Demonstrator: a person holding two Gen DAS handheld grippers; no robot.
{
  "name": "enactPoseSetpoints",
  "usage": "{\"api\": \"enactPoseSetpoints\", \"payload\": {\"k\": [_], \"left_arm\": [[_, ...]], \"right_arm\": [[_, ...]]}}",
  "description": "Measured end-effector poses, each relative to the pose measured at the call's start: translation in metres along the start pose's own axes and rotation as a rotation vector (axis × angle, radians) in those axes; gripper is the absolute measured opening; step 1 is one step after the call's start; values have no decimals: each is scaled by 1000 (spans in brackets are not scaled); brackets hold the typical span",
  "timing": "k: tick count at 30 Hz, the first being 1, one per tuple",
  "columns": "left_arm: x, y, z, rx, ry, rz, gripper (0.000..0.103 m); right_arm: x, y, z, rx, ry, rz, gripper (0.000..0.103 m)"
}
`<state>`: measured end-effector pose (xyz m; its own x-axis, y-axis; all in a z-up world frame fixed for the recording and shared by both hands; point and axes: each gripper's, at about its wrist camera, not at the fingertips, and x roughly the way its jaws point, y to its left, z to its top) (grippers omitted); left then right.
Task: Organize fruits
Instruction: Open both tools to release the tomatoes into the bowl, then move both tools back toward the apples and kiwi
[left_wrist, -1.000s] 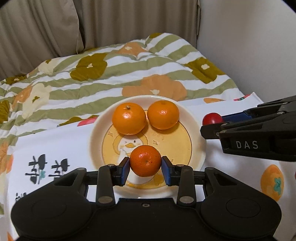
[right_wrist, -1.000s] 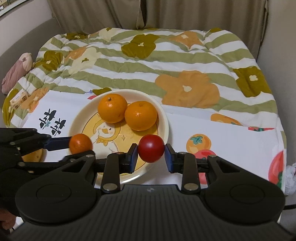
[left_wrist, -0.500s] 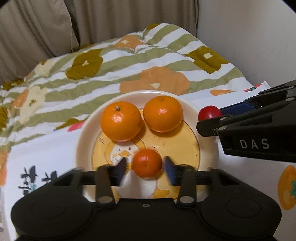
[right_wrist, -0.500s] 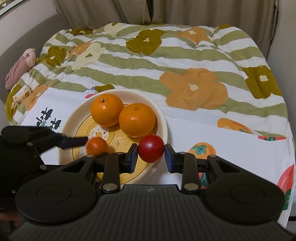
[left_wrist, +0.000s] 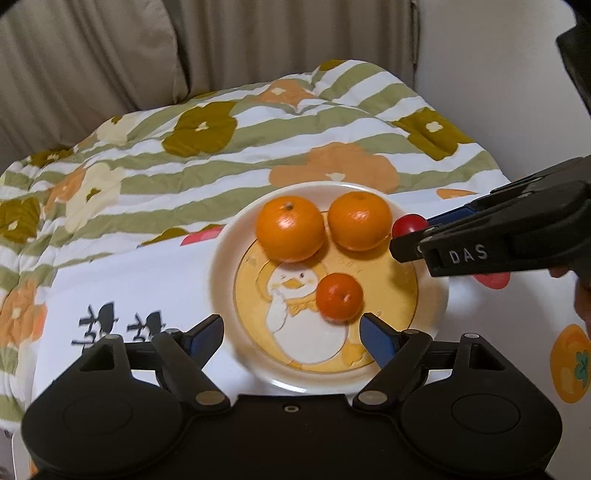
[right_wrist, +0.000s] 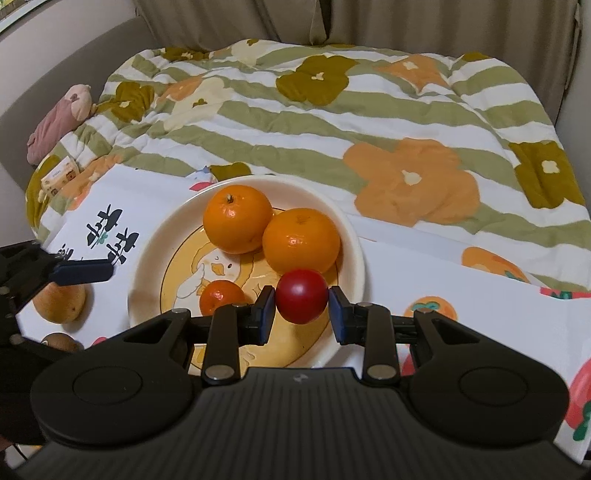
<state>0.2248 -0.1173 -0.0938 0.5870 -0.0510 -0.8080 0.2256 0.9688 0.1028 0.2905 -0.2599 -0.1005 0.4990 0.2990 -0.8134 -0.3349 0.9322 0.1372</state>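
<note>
A cream plate (left_wrist: 229, 266) (right_wrist: 147, 273) with a duck picture holds two large oranges (left_wrist: 290, 232) (left_wrist: 359, 220) at its back and a small mandarin (left_wrist: 340, 297) (right_wrist: 221, 297) near its front. My left gripper (left_wrist: 291, 334) is open and empty, just in front of the mandarin. My right gripper (right_wrist: 301, 308) is shut on a red tomato (right_wrist: 301, 295) (left_wrist: 408, 224) and holds it over the plate's right side, close to the right orange (right_wrist: 301, 240).
The plate sits on a white fruit-print cloth (right_wrist: 461, 288) over a striped floral quilt (right_wrist: 332, 122). A yellow pear (right_wrist: 59, 304) and a brown fruit (right_wrist: 61, 341) lie left of the plate. A pink soft toy (right_wrist: 59, 122) lies at the far left.
My left gripper opened, let go of the small mandarin onto the plate and drew back. My right gripper moved left over the plate with the tomato.
</note>
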Motion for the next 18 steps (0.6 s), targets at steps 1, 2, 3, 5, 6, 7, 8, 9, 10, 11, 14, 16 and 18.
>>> {"api": "enactPoseSetpoints", "payload": {"k": [1, 2, 3, 5, 6, 7, 8, 9, 10, 11, 14, 16, 18], "left_arm": [[-1, 3, -2, -12, 2, 4, 84], [-2, 4, -2, -19, 4, 7, 84], [-3, 6, -4, -27, 6, 10, 84], [-5, 9, -5, -36, 7, 16, 84], [-6, 10, -6, -40, 6, 20, 84], [-7, 11, -7, -44, 6, 23, 84], [-8, 13, -8, -48, 3, 25, 84], [-9, 14, -8, -52, 1, 26, 84], [-10, 15, -8, -56, -1, 27, 84], [-12, 16, -9, -58, -4, 28, 84], [-16, 16, -11, -59, -14, 27, 85], [-20, 16, -13, -53, -17, 29, 86], [-23, 17, -15, -51, -22, 31, 86]], "right_arm": [[3, 1, 0, -2, 3, 4, 46], [6, 1, 1, -5, 6, 7, 46], [8, 3, 1, -8, 11, 7, 46], [12, 4, 0, -11, 19, 9, 46], [13, 5, 0, -10, 23, 10, 46], [14, 6, -1, -9, 28, 11, 47], [15, 6, -1, -8, 32, 14, 47], [14, 7, -2, -8, 27, 15, 56], [13, 8, -2, -11, 22, 17, 65], [11, 9, -3, -15, 15, 12, 85], [0, 11, -4, -9, -31, -35, 103], [-5, 11, -5, -2, -37, -37, 103], [-8, 10, -7, 5, -35, -42, 103]]}}
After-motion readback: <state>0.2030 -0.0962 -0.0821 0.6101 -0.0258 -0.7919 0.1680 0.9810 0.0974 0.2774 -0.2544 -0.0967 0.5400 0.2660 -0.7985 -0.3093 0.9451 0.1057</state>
